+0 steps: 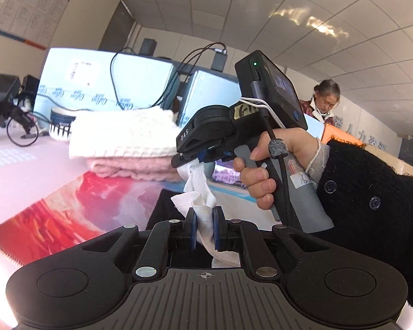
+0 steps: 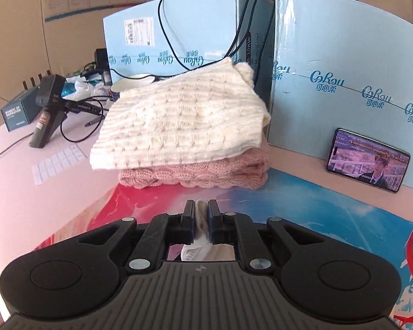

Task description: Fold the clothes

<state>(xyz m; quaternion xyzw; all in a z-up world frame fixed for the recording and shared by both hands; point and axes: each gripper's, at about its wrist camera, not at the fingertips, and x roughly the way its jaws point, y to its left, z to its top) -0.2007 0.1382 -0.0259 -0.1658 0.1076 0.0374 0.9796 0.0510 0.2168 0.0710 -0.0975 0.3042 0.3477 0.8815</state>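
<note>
Nearest, the left gripper (image 1: 205, 227) pinches one end of a white garment (image 1: 198, 189) lifted above the colourful mat (image 1: 68, 209), the right gripper (image 2: 201, 221) clamps its other end, and beyond them a cream sweater (image 2: 179, 121) lies folded atop a pink sweater (image 2: 195, 173).

I see the cream cable-knit sweater (image 2: 179, 121) lying folded on the pink knitted sweater (image 2: 195, 173), both at the far edge of the red-and-blue printed mat (image 2: 303, 211). Pale blue cardboard boxes (image 2: 344, 77) stand behind; a smartphone (image 2: 367, 161) leans against the right one.
</note>
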